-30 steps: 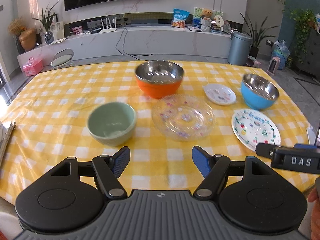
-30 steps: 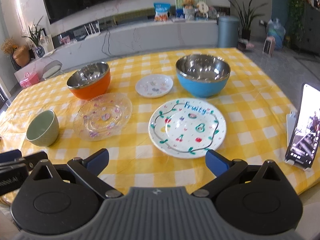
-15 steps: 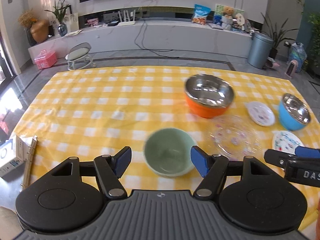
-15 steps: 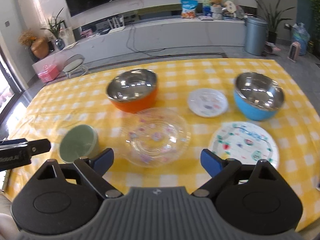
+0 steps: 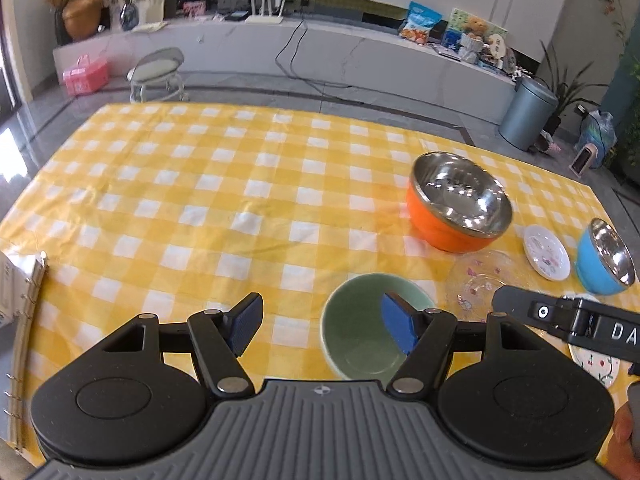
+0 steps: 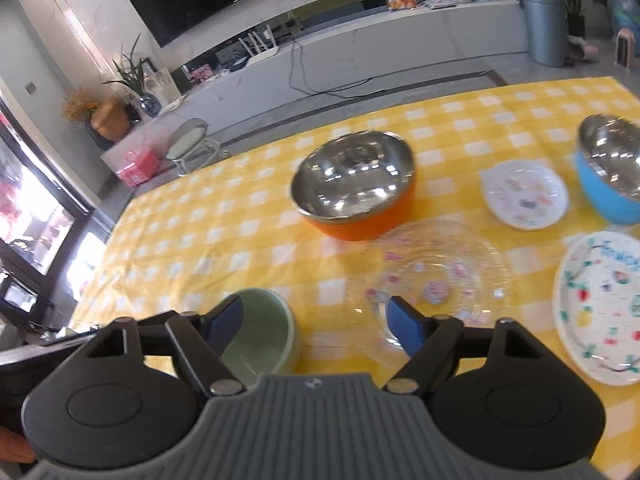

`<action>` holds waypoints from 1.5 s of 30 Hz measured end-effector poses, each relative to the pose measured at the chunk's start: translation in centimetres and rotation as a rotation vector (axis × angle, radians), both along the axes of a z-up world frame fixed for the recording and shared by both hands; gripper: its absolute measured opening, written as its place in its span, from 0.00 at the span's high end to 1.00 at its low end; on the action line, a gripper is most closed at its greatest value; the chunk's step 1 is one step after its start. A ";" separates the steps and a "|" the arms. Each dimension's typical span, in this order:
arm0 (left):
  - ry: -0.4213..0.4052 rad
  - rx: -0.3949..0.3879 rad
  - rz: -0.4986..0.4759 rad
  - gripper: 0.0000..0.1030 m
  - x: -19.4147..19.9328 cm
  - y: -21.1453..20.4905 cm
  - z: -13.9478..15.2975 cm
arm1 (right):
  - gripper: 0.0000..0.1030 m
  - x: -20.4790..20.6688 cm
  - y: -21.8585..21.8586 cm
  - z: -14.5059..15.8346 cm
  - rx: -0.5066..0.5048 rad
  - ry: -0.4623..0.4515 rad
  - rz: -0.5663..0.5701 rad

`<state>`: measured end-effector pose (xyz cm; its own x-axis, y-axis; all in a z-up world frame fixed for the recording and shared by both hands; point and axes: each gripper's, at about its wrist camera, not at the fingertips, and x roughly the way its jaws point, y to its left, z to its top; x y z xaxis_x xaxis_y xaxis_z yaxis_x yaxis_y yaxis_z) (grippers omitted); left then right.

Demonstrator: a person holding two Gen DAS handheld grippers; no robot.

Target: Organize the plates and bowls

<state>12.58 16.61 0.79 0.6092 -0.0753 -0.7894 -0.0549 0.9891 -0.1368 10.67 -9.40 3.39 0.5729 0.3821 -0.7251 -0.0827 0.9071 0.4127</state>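
Note:
A pale green bowl (image 5: pixel 360 344) stands near the table's front edge, just ahead of my left gripper (image 5: pixel 322 322). That gripper is open, and its right finger (image 5: pixel 396 320) shows in front of the bowl's hollow. Right of the bowl lie a clear glass plate (image 5: pixel 480 280) and a painted fruit plate (image 5: pixel 592 360). Further back are an orange steel-lined bowl (image 5: pixel 456 208), a small white plate (image 5: pixel 546 252) and a blue bowl (image 5: pixel 604 264). My right gripper (image 6: pixel 314 320) hangs over bare cloth between the green bowl (image 6: pixel 260 328) and the glass plate (image 6: pixel 432 280). Its jaws are closing with nothing between them.
A yellow checked cloth (image 5: pixel 200 208) covers the table. A spiral-bound notebook (image 5: pixel 24 312) lies at the left edge. Behind the table stand a stool (image 5: pixel 158 72) and a grey bin (image 5: pixel 524 116). The right tool's black arm (image 5: pixel 560 316) crosses above the fruit plate.
Both views have swung left across the table. The green bowl now sits close to both grippers. The right jaws have narrowed. The phone at the right has left the right wrist view.

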 end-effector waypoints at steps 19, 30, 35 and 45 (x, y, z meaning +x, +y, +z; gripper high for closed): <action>0.148 -0.027 0.000 0.68 2.5 -0.1 -5.1 | 0.73 2.7 3.6 -6.0 -0.065 0.127 0.056; 0.155 -0.024 -0.037 0.92 2.5 -1.0 -5.4 | 0.91 2.8 4.2 -6.3 -0.038 0.127 0.082; 0.158 -0.015 -0.035 0.93 2.0 -0.8 -4.9 | 0.92 2.5 4.2 -6.3 -0.022 0.154 0.091; 0.218 -0.009 -0.019 0.92 -0.5 0.3 -3.9 | 0.92 -0.1 5.0 -6.0 0.001 0.223 0.128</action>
<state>12.07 16.91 -3.13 0.4230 -0.0925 -0.9014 -0.0657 0.9890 -0.1323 10.58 -4.39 -2.64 0.3457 0.4422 -0.8276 -0.1039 0.8946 0.4346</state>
